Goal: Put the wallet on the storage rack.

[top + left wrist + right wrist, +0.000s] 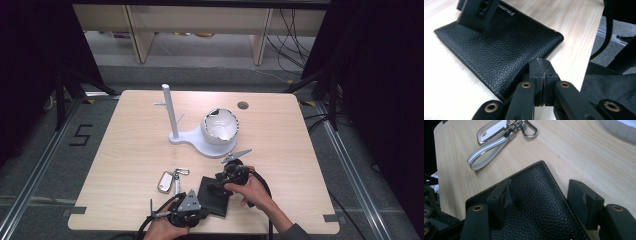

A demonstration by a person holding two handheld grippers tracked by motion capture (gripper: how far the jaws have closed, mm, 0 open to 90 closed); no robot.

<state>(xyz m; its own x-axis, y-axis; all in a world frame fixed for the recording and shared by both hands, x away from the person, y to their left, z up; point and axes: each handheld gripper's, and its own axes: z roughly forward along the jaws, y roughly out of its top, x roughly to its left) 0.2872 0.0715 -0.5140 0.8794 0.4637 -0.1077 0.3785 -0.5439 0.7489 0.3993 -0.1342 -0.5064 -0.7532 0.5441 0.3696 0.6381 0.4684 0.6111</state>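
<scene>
Black leather wallet (215,196) lies flat near the bottom middle of the high view, with the left gripper (541,75) at its near corner, jaws pressed together, though I can't tell whether they pinch the edge. Right gripper (541,195) is spread wide over the wallet's other end, 1 jaw resting on the leather. Key fob (165,181) with its strap sits just left of the wallet, and a white stand (192,135) holding a bowl (220,125) is up in the middle of the table (125,150).

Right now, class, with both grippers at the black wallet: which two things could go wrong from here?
1. The left gripper is shut at the black wallet's corner near the table's edge; pulling might drag it off.
2. The right gripper, open astride the wallet, could shove it toward the key fob.
</scene>
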